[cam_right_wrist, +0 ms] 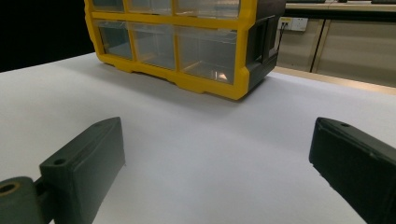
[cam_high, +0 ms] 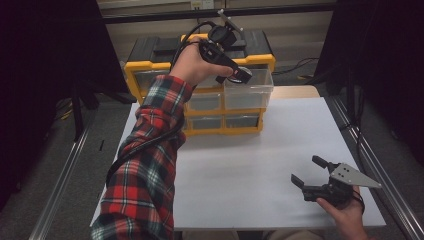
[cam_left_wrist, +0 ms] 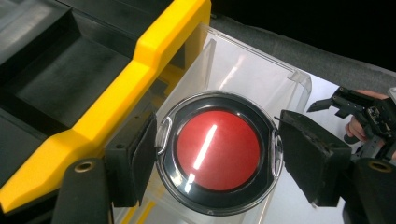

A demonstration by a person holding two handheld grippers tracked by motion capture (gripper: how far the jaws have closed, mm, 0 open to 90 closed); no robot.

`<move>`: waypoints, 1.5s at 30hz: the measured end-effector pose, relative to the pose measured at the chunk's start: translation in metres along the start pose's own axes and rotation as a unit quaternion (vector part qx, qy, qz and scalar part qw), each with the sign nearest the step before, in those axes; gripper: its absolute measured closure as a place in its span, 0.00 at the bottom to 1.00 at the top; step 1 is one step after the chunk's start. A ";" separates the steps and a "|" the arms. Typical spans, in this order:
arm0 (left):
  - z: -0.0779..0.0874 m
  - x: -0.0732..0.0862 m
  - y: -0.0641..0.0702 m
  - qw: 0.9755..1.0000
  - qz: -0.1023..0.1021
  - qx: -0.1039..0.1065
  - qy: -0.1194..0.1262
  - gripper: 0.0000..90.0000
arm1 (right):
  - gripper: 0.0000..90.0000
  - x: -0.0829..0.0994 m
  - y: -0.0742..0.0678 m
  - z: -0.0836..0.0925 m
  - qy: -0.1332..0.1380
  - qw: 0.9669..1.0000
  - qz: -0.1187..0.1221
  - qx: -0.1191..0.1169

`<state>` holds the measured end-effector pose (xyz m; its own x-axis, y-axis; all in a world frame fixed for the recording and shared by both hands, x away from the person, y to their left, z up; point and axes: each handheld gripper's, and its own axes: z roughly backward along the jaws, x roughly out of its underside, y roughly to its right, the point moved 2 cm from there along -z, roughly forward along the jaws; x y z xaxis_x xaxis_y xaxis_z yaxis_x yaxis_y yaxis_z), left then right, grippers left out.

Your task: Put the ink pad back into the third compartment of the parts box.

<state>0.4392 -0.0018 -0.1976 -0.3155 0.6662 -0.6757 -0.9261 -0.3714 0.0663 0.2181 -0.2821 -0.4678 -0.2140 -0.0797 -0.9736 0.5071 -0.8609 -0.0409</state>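
The left hand-held gripper point(cam_left_wrist: 215, 149) holds the round red-lidded tin point(cam_left_wrist: 217, 150) directly over the pulled-out clear drawer point(cam_left_wrist: 261, 70); next, I'd judge, lowering and releasing it there.

Yellow organizer point(cam_high: 150, 70) blocks table's point(cam_high: 260, 165) far left, pulled-out drawer point(cam_high: 250, 90) juts forward, bare near side

- No text, label, brand, number or sign is showing legibly in any view.
- The yellow and black drawer cabinet point(cam_high: 200, 95), at 12 o'clock on the table, is showing blank drawer fronts.
- The round red-faced case point(cam_left_wrist: 217, 151) is bearing only a glare streak.
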 end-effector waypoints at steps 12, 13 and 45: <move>-0.005 -0.004 0.001 1.000 -0.004 0.001 0.003 0.33 | 0.03 0.000 0.000 0.000 -0.001 1.000 0.000 0.000; -0.006 -0.004 0.000 1.000 -0.010 0.001 0.000 0.33 | 0.03 0.000 0.001 0.000 -0.001 1.000 0.000 0.000; -0.014 -0.005 0.000 1.000 -0.012 -0.002 0.015 0.33 | 0.03 0.000 0.001 0.000 -0.003 1.000 0.001 0.000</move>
<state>0.4434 -0.0143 -0.2045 -0.2875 0.6549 -0.6989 -0.9324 -0.3581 0.0480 0.2184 -0.2832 -0.4681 -0.2184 -0.0841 -0.9722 0.5081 -0.8604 -0.0397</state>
